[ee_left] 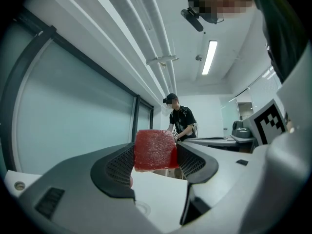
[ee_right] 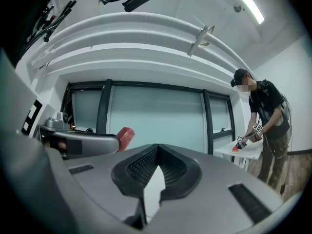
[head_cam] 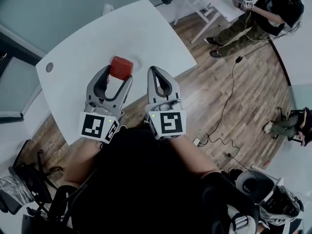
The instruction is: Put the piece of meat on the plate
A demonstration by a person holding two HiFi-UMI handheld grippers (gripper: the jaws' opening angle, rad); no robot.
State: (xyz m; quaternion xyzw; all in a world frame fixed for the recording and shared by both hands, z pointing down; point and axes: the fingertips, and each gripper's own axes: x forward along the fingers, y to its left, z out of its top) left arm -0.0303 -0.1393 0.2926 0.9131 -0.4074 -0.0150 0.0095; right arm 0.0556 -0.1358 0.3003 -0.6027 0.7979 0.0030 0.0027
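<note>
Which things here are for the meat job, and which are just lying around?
For the job: piece of meat, clamped in the left gripper; white plate; table.
Just about: round grey cap on the table; floor cable; other person; right gripper, shut and empty.

Grey left tongs (head_cam: pixel 118 75) and right tongs (head_cam: pixel 155 72) bear black ribbed pads (ee_left: pixel 120 165) and black-and-white marker cubes (head_cam: pixel 170 123).

A white table (head_cam: pixel 87 48) is set on a wood-plank floor (head_cam: pixel 243 101). Along one wall, frosted glass panels (ee_right: pixel 156 116) are held in dark frames. A strip light (ee_left: pixel 210 56) is lit overhead. What may be a dark chair (head_cam: pixel 31 172) is glimpsed low at the left.
</note>
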